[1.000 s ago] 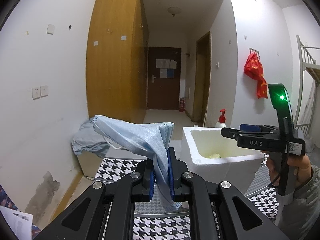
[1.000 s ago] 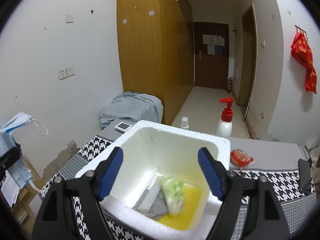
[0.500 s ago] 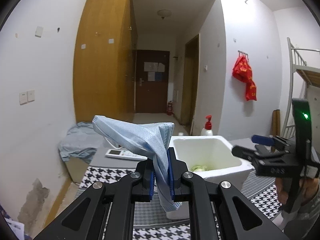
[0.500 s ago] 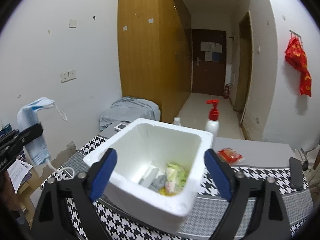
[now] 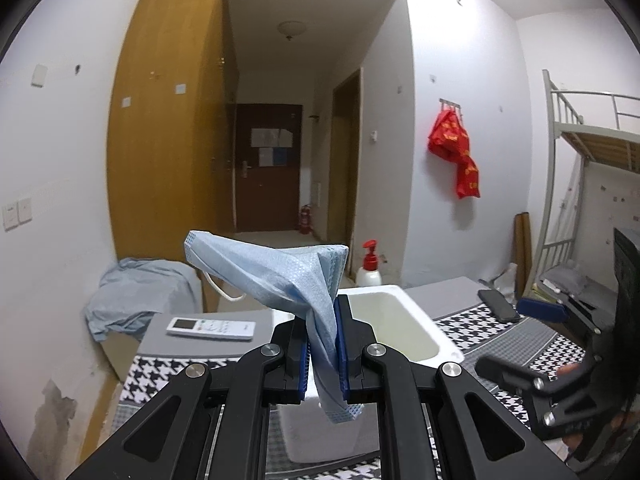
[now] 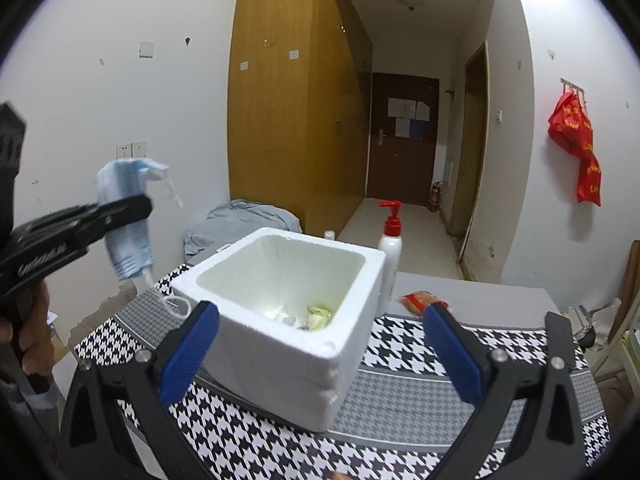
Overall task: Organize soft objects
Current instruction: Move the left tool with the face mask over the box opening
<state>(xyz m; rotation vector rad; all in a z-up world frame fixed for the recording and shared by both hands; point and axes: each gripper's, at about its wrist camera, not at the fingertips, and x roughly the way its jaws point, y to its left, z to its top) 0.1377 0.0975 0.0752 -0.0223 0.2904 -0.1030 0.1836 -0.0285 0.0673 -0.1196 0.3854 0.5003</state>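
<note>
Plainly, the left gripper (image 5: pixel 322 350) pinches a blue face mask (image 5: pixel 280 276), held in the air near the left edge of the table (image 6: pixel 400 384), short of the foam box (image 6: pixel 280 320). Its dangling ear loop may well snag the rim, or the mask could land outside; the right gripper (image 6: pixel 320 348), whose jaws have just been opening, is spread empty.

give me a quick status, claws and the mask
Left claw shut on the blue face mask, held in the air short of the foam box. Right claw empty, jaws just opened wide. Nothing blocking the box mouth.
</note>
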